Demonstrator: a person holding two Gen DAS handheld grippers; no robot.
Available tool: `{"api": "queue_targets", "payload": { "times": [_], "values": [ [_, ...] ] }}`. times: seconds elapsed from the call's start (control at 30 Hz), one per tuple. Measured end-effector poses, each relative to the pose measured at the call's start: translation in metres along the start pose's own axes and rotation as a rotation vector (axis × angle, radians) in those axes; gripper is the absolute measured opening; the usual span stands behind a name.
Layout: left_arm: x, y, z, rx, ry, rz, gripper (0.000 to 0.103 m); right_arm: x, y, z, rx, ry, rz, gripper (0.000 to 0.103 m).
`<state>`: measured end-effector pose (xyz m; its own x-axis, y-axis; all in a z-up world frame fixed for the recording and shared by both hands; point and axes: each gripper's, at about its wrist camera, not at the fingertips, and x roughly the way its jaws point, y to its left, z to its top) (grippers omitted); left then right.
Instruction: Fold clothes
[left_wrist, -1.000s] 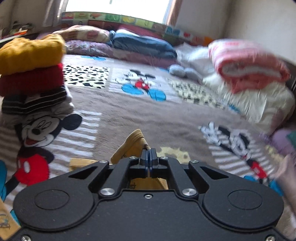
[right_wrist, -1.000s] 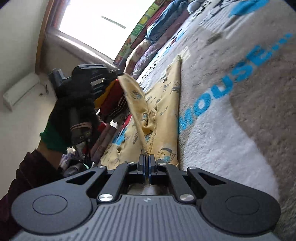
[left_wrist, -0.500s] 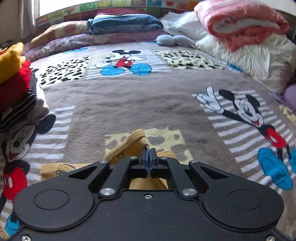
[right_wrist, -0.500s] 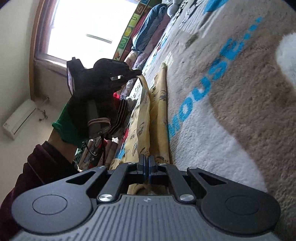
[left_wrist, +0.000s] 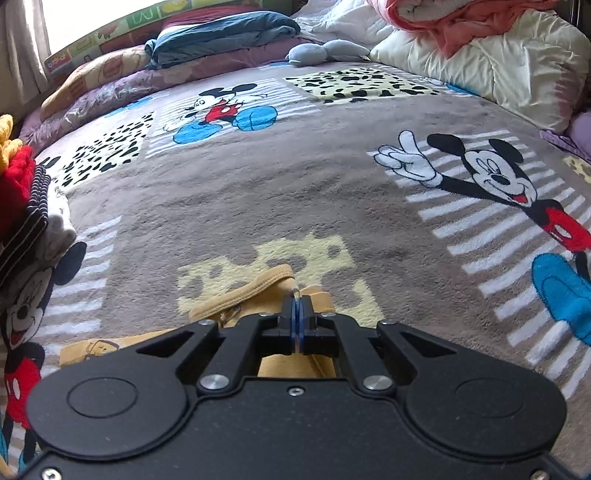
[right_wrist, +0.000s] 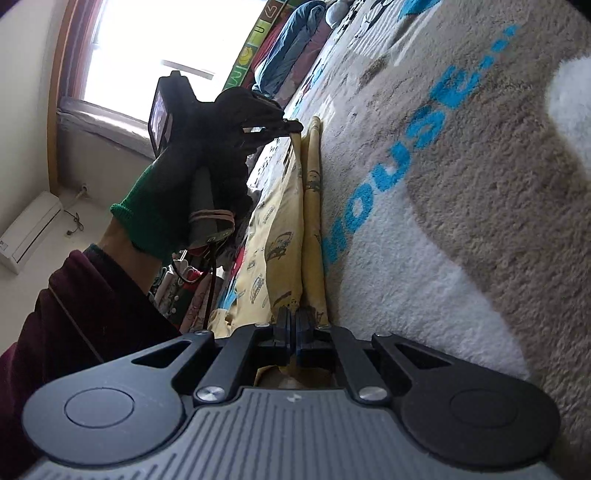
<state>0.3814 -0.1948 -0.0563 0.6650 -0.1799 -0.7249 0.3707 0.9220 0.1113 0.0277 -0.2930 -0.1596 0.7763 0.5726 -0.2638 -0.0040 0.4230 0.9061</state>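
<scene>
While the yellow printed garment (right_wrist: 284, 236) lies folded lengthwise on the cartoon-mouse blanket (left_wrist: 258, 177) of the bed, the left hand-held gripper (left_wrist: 296, 295) is clamped tight on one end and the right hand-held gripper (right_wrist: 294, 317) is pinched closed on the other.

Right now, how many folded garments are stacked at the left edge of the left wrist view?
4 visible: yellow knit on top, red knit beneath, striped one next, white one lowest. The frame edge may hide more.
</scene>
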Motion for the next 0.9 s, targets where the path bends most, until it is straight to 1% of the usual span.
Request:
{"api": "queue_targets", "payload": {
  "times": [0.03, 0.07, 0.1, 0.13, 0.17, 0.27, 0.3, 0.37, 0.47, 0.6, 0.7, 0.73, 0.77, 0.8, 0.87, 0.9],
  "values": [
    [0.001, 0.000, 0.000, 0.005, 0.005, -0.024, 0.000, 0.002, 0.000, 0.002, 0.000, 0.000, -0.002, 0.003],
    [0.000, 0.001, 0.001, 0.008, 0.007, -0.056, 0.005, 0.001, 0.000, 0.002, -0.002, 0.000, -0.004, 0.003],
    [-0.003, 0.003, 0.001, 0.004, 0.000, -0.069, 0.024, 0.001, 0.000, 0.001, -0.005, 0.000, -0.007, 0.003],
    [-0.009, 0.008, 0.000, -0.006, -0.012, -0.065, 0.041, 0.001, 0.001, 0.001, -0.007, 0.000, -0.010, 0.003],
    [-0.015, 0.017, -0.002, -0.025, -0.026, -0.054, 0.042, 0.001, 0.002, 0.001, -0.007, -0.001, -0.012, 0.003],
    [-0.031, 0.043, -0.008, -0.102, -0.059, -0.035, 0.040, 0.003, 0.006, -0.002, -0.001, -0.003, -0.012, 0.003],
    [-0.034, 0.056, -0.013, -0.142, -0.059, -0.037, 0.037, 0.003, 0.007, -0.003, -0.002, -0.003, -0.012, 0.003],
    [-0.036, 0.078, -0.023, -0.205, -0.048, -0.040, 0.036, 0.004, 0.008, -0.002, -0.006, -0.002, -0.014, 0.003],
    [-0.034, 0.099, -0.042, -0.282, -0.016, -0.085, 0.036, 0.007, 0.009, -0.002, -0.008, -0.006, -0.017, 0.003],
    [-0.029, 0.107, -0.066, -0.324, 0.008, -0.165, 0.035, 0.012, 0.011, -0.001, -0.010, -0.012, -0.020, 0.002],
    [-0.030, 0.110, -0.077, -0.373, -0.009, -0.229, 0.035, 0.016, 0.012, -0.002, -0.015, -0.015, -0.022, 0.002],
    [-0.030, 0.110, -0.079, -0.391, -0.013, -0.257, 0.031, 0.018, 0.013, -0.002, -0.015, -0.017, -0.022, 0.002],
    [-0.031, 0.110, -0.081, -0.400, -0.017, -0.279, 0.020, 0.019, 0.013, -0.002, -0.016, -0.019, -0.021, 0.002],
    [-0.032, 0.107, -0.081, -0.378, -0.019, -0.277, 0.000, 0.021, 0.014, -0.002, -0.019, -0.020, -0.021, 0.002],
    [-0.034, 0.102, -0.081, -0.337, -0.027, -0.270, 0.000, 0.024, 0.015, 0.001, -0.024, -0.018, -0.022, 0.002],
    [-0.038, 0.103, -0.079, -0.336, -0.046, -0.257, 0.000, 0.026, 0.016, 0.002, -0.028, -0.015, -0.023, 0.002]
  ]
}}
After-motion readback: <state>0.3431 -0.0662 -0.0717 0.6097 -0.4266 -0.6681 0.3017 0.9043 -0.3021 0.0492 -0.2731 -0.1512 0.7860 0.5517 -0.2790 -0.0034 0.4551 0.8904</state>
